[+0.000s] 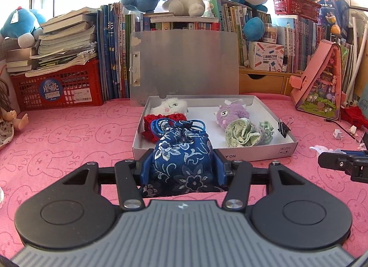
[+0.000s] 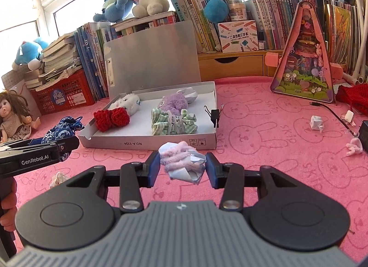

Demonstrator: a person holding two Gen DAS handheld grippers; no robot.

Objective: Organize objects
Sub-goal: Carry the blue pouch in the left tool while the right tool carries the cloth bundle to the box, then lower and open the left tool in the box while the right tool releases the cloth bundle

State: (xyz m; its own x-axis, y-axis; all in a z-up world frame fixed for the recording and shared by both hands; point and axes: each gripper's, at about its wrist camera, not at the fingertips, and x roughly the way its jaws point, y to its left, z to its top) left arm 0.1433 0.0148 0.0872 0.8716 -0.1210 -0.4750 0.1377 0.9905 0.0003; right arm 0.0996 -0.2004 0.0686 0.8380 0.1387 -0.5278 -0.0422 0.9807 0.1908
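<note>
My left gripper (image 1: 182, 170) is clamped across the belly of a dark blue brocade drawstring pouch with a pale floral pattern (image 1: 182, 159), holding it just in front of the near wall of the shallow white cardboard box (image 1: 253, 153) on the pink rabbit-print table cover (image 1: 69, 147). The pouch looks soft and lightly stuffed, so I judge it will squash and sag rather than slip; the mid-body hold seems sound, and the blue cord loops (image 1: 161, 126) at its neck could snag. My right gripper (image 2: 182, 168) brackets a crumpled pink-and-white bundle of fuzzy fabric and paper (image 2: 181, 163); the blue pads sit close on both sides, but I cannot tell whether they are pinching it. It looks very light and crushable, best taken across its middle. The box already holds a white plush toy (image 1: 171, 106), a red crocheted bow (image 2: 111, 117), a purple plush creature (image 1: 230, 113) and green checked scrunchies (image 1: 243, 134), with a black binder clip (image 1: 283, 128) on the right wall, so free floor is mostly in the centre.
</note>
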